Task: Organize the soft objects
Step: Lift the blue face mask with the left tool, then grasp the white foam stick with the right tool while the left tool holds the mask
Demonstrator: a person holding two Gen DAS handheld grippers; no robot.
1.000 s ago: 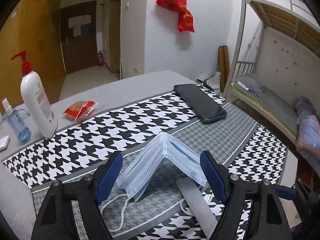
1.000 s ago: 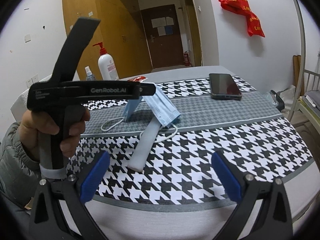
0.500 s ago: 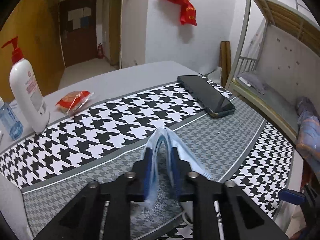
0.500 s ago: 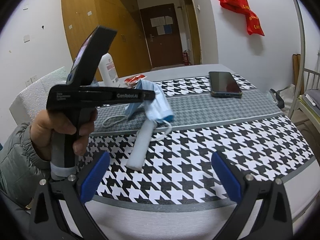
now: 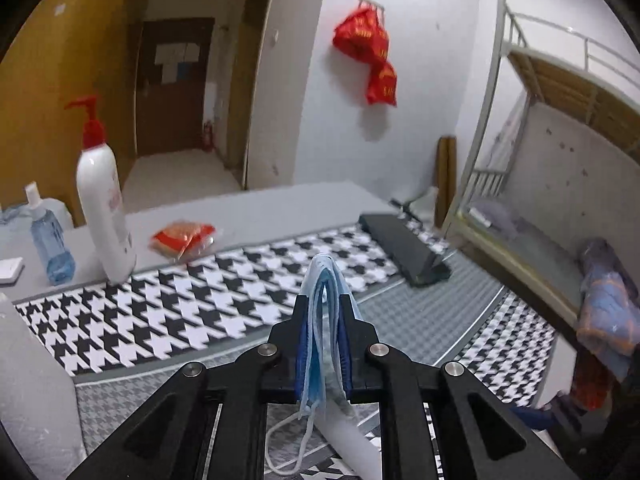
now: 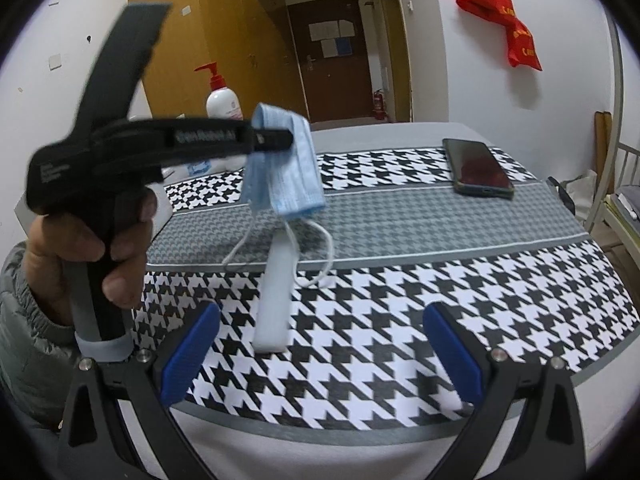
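- The left gripper (image 5: 324,344) has its fingers (image 5: 303,344) pinched on the folded blue mask (image 5: 323,280), centre frame, above the table (image 5: 248,208).
- The right gripper (image 6: 320,356) gapes wide, empty.
- The dangling ear loops (image 6: 316,256) could snag the white bar (image 6: 274,304) below, I reckon.

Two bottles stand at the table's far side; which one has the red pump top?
The tall white bottle carries the red pump. The small blue bottle beside it is shorter, see-through blue, and has a plain pale cap.
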